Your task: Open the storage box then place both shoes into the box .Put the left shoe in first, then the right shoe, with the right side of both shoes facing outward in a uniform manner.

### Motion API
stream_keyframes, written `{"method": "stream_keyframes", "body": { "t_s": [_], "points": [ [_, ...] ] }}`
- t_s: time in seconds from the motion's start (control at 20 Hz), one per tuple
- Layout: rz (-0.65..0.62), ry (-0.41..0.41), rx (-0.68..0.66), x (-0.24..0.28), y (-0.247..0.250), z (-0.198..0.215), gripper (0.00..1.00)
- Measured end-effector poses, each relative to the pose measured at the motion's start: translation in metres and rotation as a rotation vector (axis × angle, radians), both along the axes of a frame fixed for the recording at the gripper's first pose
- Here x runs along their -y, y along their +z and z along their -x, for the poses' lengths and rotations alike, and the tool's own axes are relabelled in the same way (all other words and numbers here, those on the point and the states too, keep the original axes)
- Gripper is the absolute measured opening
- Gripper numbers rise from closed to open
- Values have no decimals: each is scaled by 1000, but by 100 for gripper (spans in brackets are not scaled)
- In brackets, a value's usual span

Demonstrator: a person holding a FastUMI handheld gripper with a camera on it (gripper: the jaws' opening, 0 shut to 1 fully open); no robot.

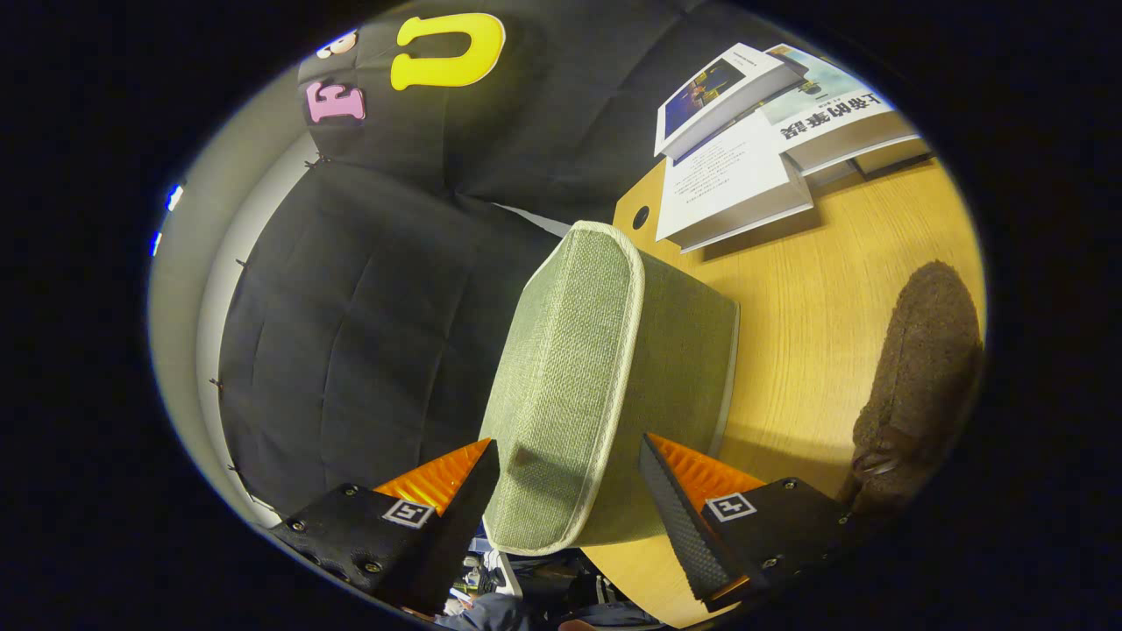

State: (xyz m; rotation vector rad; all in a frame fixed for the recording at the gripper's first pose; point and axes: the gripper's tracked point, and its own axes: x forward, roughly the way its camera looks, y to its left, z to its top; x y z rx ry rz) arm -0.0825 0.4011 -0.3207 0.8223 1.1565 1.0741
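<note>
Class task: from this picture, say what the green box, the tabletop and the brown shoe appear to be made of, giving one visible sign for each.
Green storage box, between the open gripper fingers: woven fabric, coarse weave, pale piped edges. Yellow tabletop: wood or wood-look laminate, smooth, faint grain lines. Brown shoe: fuzzy, fleece-like textile, matte nap.

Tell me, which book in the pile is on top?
The smaller book with the dark blue picture on its cover is on top. It lies across the two bigger white books, beyond the open gripper and green box.
</note>
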Motion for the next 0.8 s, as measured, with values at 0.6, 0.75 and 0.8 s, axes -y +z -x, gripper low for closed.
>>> {"method": "stream_keyframes", "body": {
  "t_s": [0.6, 0.75, 0.8],
  "points": [
    [-102, -38, -122, -10, 23, -11, 18],
    [-92, -37, -89, -2, 34, -14, 7],
    [-76, -28, -71, -5, 38, -12, 4]
  ]
}}
